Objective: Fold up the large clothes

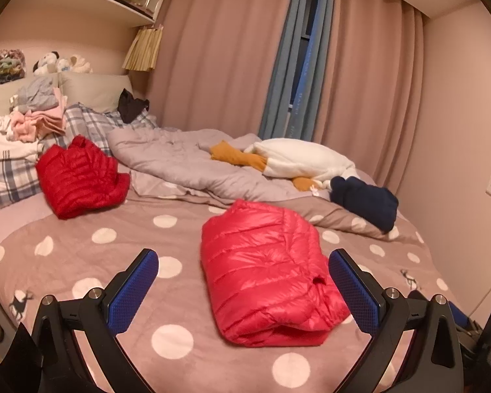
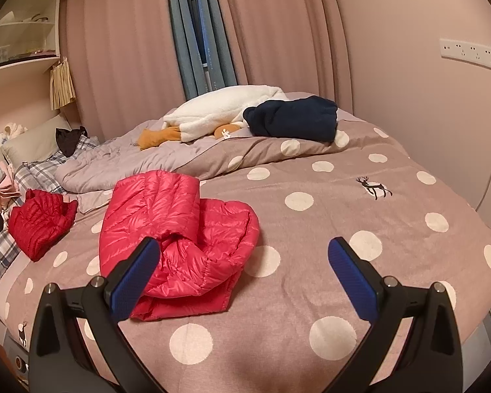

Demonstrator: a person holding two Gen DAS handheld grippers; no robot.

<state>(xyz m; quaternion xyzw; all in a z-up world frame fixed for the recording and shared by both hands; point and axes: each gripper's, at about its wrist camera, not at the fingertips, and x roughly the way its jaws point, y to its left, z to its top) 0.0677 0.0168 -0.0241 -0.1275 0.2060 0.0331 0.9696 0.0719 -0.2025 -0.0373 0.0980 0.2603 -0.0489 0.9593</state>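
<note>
A bright pink-red down jacket (image 1: 265, 275) lies folded into a compact bundle on the polka-dot bedspread (image 1: 81, 262); in the right wrist view it (image 2: 176, 232) lies left of centre. My left gripper (image 1: 244, 281) is open and empty, hovering over the bed with the jacket between and beyond its blue pads (image 1: 134, 291). My right gripper (image 2: 244, 271) is open and empty, its left pad (image 2: 134, 278) in front of the jacket's near edge. A darker red down jacket (image 1: 78, 177) lies folded farther left, also in the right wrist view (image 2: 39, 222).
A crumpled grey duvet (image 1: 186, 163), a white and orange plush toy (image 1: 298, 160) and a folded navy garment (image 1: 366, 203) lie at the far side. Plaid pillows (image 1: 9, 177) and a clothes pile (image 1: 32, 121) sit at the head. Curtains (image 1: 232, 52) and wall sockets (image 2: 471, 52) lie behind.
</note>
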